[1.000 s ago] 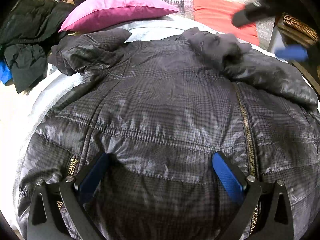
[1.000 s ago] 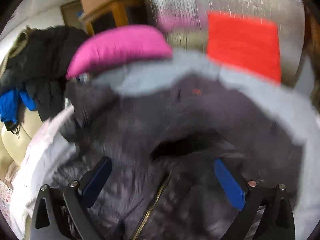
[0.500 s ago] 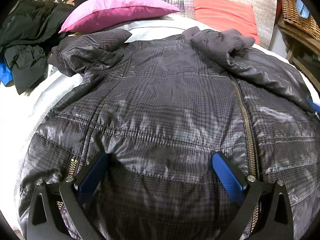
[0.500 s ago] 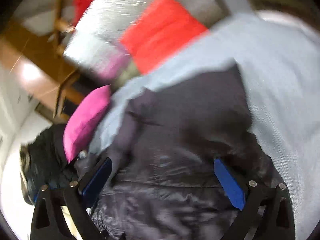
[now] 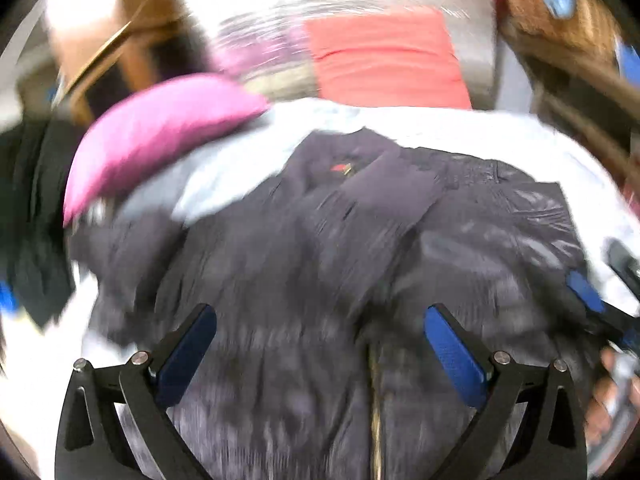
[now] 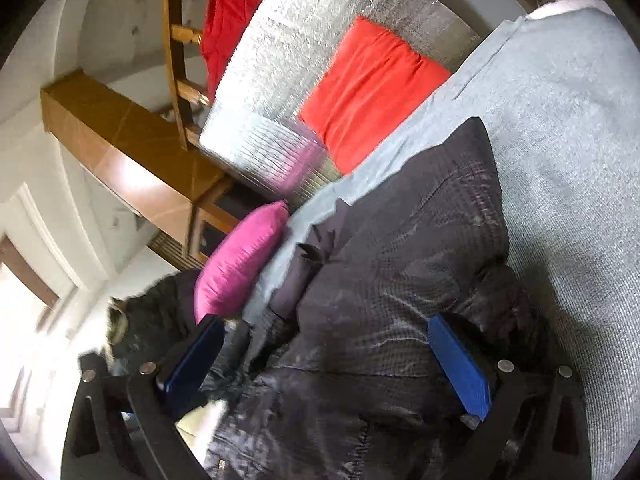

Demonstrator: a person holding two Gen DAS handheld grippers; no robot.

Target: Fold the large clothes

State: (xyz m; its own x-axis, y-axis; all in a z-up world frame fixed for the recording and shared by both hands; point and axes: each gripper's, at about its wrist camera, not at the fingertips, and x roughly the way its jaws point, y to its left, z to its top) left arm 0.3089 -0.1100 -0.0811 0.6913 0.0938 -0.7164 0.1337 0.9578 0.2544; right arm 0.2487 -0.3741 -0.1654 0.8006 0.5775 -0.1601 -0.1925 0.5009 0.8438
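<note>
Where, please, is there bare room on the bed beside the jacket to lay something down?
The widest bare cover lies on the jacket's right side, running up toward the red cushion. A narrower strip sits between the collar and the pink pillow. Left of the pillow, dark clothes crowd it.

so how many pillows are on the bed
2. A pink pillow lies at the head of the bed beside the jacket's collar end. A red pillow leans on the silver headboard farther along. The jacket or pile of dark clothes could hide others.
</note>
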